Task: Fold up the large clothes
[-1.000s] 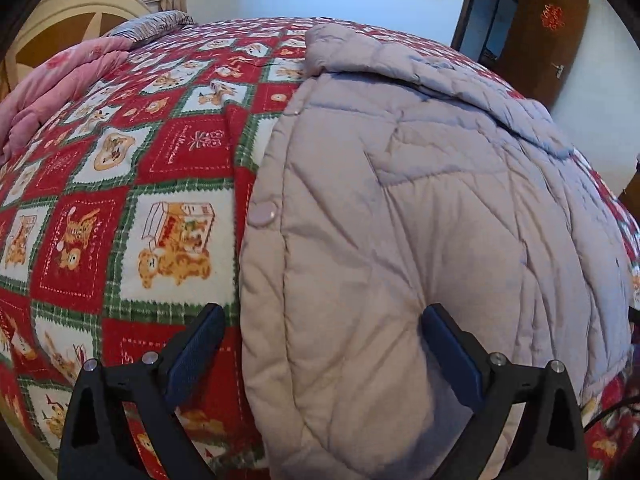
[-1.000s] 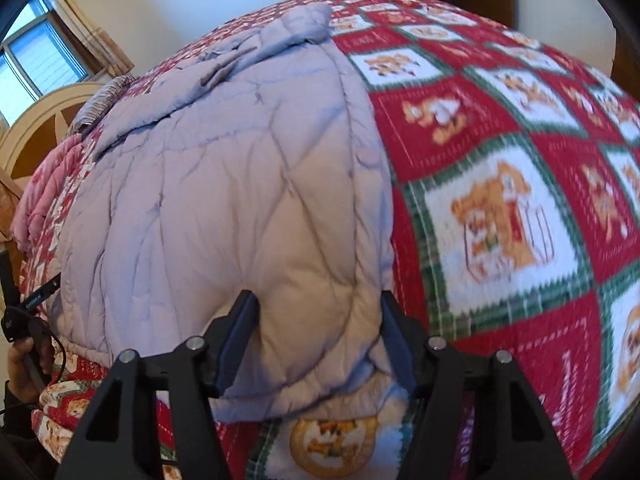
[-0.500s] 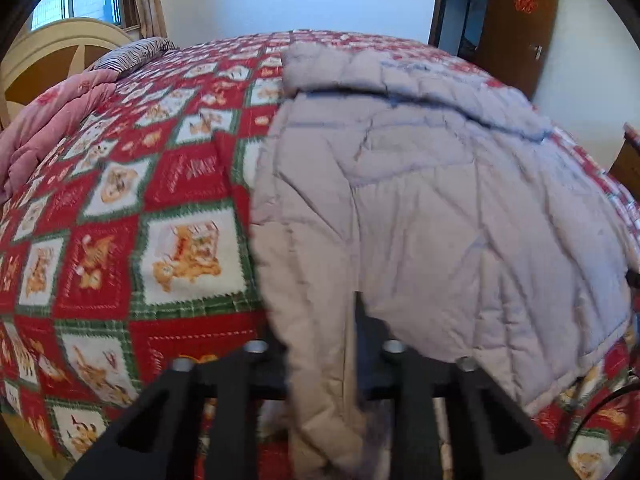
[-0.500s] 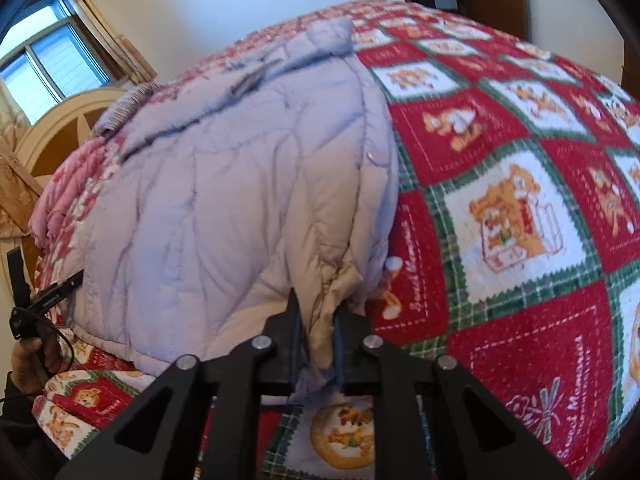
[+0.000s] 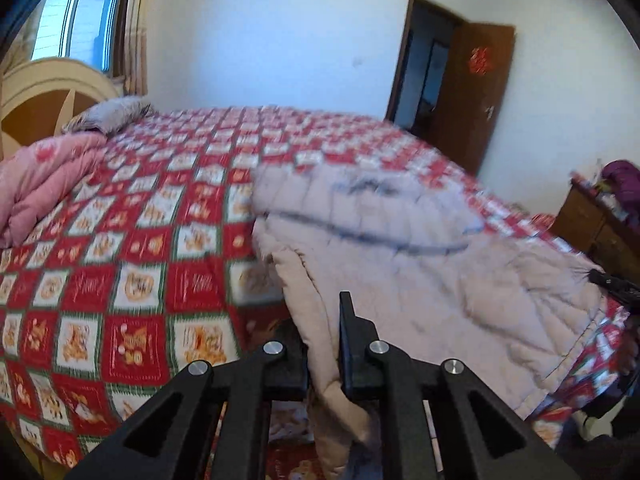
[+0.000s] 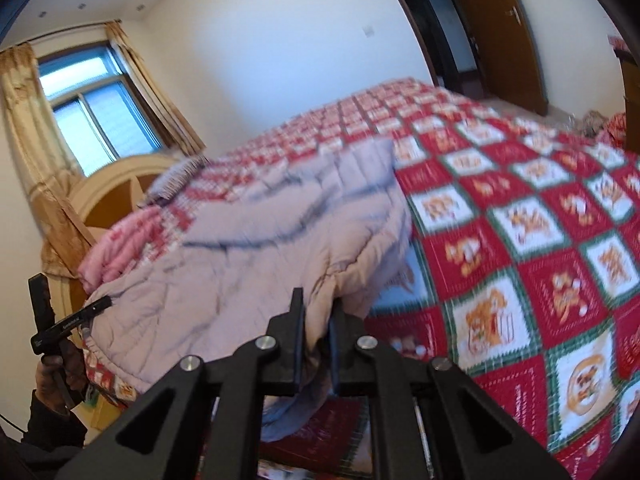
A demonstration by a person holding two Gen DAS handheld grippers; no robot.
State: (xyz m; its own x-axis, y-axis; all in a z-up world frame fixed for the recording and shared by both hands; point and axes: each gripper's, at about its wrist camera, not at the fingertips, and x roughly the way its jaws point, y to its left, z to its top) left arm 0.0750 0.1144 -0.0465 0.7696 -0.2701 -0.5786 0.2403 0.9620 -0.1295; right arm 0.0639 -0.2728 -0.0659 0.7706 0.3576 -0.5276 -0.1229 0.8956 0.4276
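Note:
A large pale lilac quilted coat [image 5: 420,264] lies on the bed, its near hem lifted off the cover. My left gripper [image 5: 324,328] is shut on the coat's left hem corner, with fabric pinched between the jaws and hanging below. In the right wrist view the same coat [image 6: 256,264] fills the left half, and my right gripper [image 6: 316,328] is shut on its right hem corner. Both views are blurred by motion.
The bed has a red and green checked cover with bear prints [image 5: 132,280]. A pink folded quilt [image 5: 40,196] and a pillow lie by the wooden headboard [image 5: 48,100]. A brown door [image 5: 472,96] stands open at the back. A wooden dresser [image 5: 600,228] is at the right.
Both grippers closed on the coat's hem corners and have lifted them up off the bed; the views now tilt up toward the walls.

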